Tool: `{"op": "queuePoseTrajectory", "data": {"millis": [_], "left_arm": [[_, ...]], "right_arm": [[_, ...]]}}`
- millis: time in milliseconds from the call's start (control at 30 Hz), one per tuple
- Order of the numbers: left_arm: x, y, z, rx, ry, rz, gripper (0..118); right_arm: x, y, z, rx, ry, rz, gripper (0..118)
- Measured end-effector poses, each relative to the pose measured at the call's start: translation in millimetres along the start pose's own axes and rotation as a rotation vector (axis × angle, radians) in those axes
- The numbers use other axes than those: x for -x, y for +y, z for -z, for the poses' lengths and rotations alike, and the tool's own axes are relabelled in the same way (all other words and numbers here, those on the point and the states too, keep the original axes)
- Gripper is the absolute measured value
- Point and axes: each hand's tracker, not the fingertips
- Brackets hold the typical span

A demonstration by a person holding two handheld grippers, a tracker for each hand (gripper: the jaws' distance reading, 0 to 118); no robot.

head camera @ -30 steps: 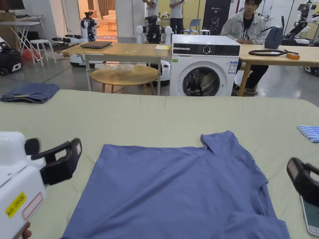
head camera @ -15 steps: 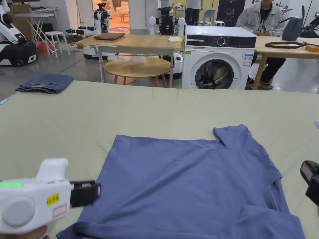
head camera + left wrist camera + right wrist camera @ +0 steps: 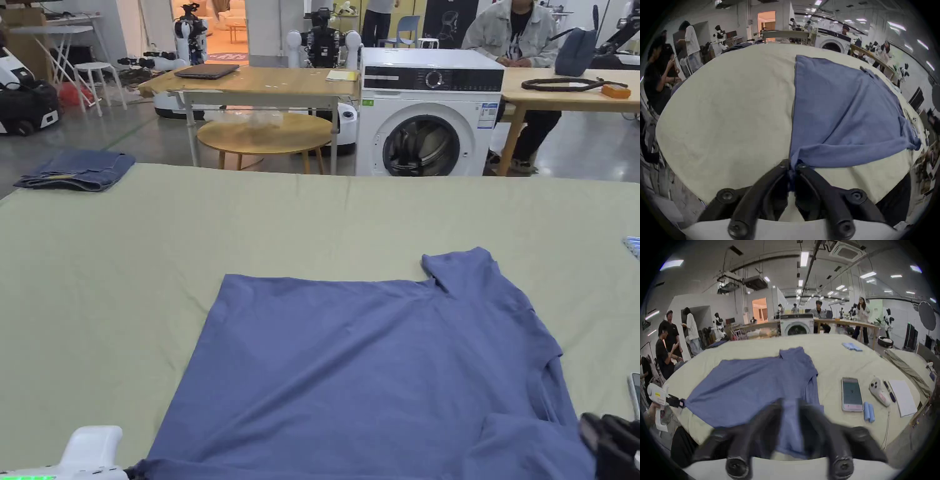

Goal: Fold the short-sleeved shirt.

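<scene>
Both grippers have dropped to the blue shirt's (image 3: 375, 369) near edge on the green table (image 3: 312, 219). Left gripper (image 3: 791, 168) is pinching its corner; right gripper (image 3: 790, 404) is straddling cloth, jaws parted. Phone (image 3: 851, 394) and batteries (image 3: 868, 412) are lying just beside.

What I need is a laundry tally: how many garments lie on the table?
3: blue shirt mid-table, folded jeans far left, khaki garment right edge; others may be hidden.
</scene>
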Motion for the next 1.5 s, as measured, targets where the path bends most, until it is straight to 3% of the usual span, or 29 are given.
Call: {"op": "queuePoseTrajectory", "data": {"millis": [33, 67, 100, 167, 267, 433, 467, 500, 533, 667, 833, 1067, 1267, 1433, 1467, 1500], "left_arm": [[1, 1, -2, -0.01, -0.012, -0.02, 0], [2, 1, -5, -0.034, -0.04, -0.042, 0], [2, 2, -8, -0.038, -0.052, -0.048, 0], [1, 4, -12, -0.042, -0.044, -0.038, 0], [0, 5, -20, -0.055, -0.042, -0.019, 0], [-1, 9, -24, -0.066, -0.045, -0.022, 0], [-2, 11, -25, -0.065, -0.05, -0.029, 0], [-2, 13, -27, -0.068, -0.057, -0.038, 0], [-2, 17, -30, -0.073, -0.06, -0.042, 0], [-2, 50, -37, -0.133, -0.074, -0.058, 0], [-9, 119, -30, -0.207, -0.07, -0.073, 0], [-27, 196, 51, -0.148, -0.066, -0.1, 0], [-31, 211, 114, -0.047, -0.034, -0.117, 0], [-26, 202, 120, -0.071, -0.036, -0.13, 1], [-28, 200, 114, -0.094, -0.029, -0.127, 5], [-26, 199, 109, -0.124, -0.017, -0.109, 25]], "right_arm": [[-4, -2, 6, 0.053, 0.0, -0.005, 83], [-6, -6, 14, 0.121, -0.001, -0.011, 110], [-7, -13, 20, 0.169, -0.004, -0.015, 118], [-17, -23, 27, 0.221, -0.008, -0.021, 117], [-29, -38, 41, 0.331, -0.012, 0.036, 117], [-38, -56, 52, 0.411, -0.027, 0.041, 101], [-38, -56, 50, 0.399, -0.019, 0.049, 78], [-37, -55, 47, 0.38, 0.013, 0.075, 31], [-35, -52, 45, 0.354, 0.045, 0.085, 5], [-27, -20, 39, 0.259, 0.028, -0.011, 5], [-38, 42, 54, 0.15, 0.048, 0.052, 5], [-48, 84, 151, 0.188, 0.03, 0.086, 5], [-49, 81, 224, 0.278, 0.011, 0.092, 5], [-47, 72, 235, 0.281, 0.009, 0.085, 5], [-46, 72, 230, 0.269, 0.002, 0.079, 8], [-46, 73, 223, 0.248, -0.013, 0.068, 21]]}}
